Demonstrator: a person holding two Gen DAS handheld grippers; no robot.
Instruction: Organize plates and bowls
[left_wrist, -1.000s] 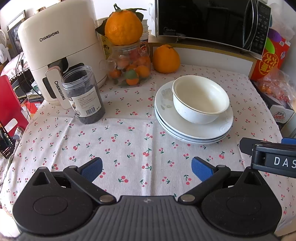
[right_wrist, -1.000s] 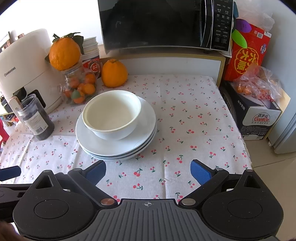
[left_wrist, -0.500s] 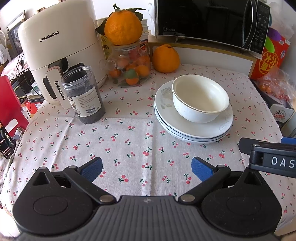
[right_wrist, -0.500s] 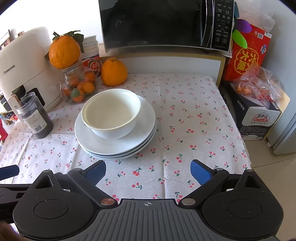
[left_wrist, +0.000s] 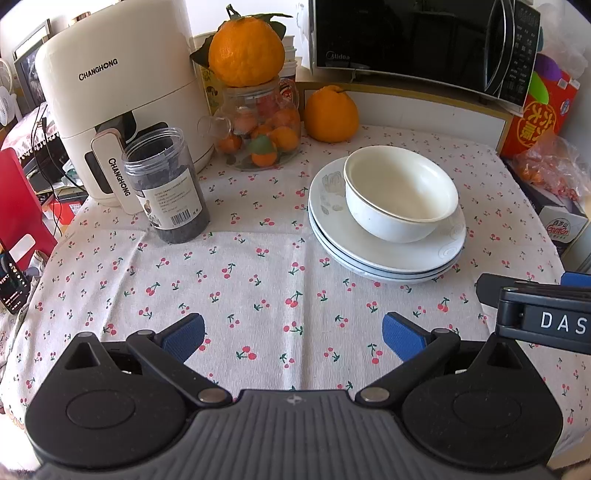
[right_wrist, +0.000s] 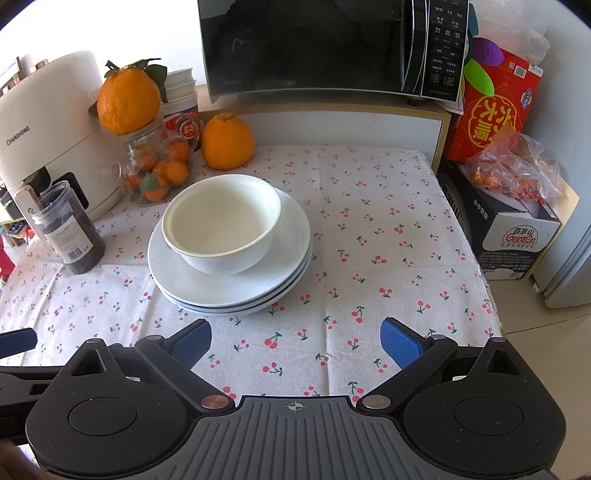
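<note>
A white bowl (left_wrist: 400, 192) sits on a stack of white plates (left_wrist: 384, 254) on the cherry-print tablecloth. The bowl (right_wrist: 221, 227) and the plates (right_wrist: 291, 251) also show in the right wrist view, ahead and to the left. My left gripper (left_wrist: 293, 334) is open and empty, low over the cloth, short of the stack and to its left. My right gripper (right_wrist: 295, 341) is open and empty, just short of the stack's near edge. The right gripper's body (left_wrist: 543, 314) shows at the right edge of the left wrist view.
A dark-filled plastic jar (left_wrist: 166, 188) and a white air fryer (left_wrist: 118, 96) stand at the left. A glass jar of small oranges (left_wrist: 258, 125) carries a big orange; another orange (left_wrist: 330, 110) lies behind. A microwave (right_wrist: 325, 48) is at the back, boxes (right_wrist: 513, 225) at the right.
Both views have edged slightly closer to the stack of plates. Both grippers remain open and empty. The bowl and plates have not moved.
</note>
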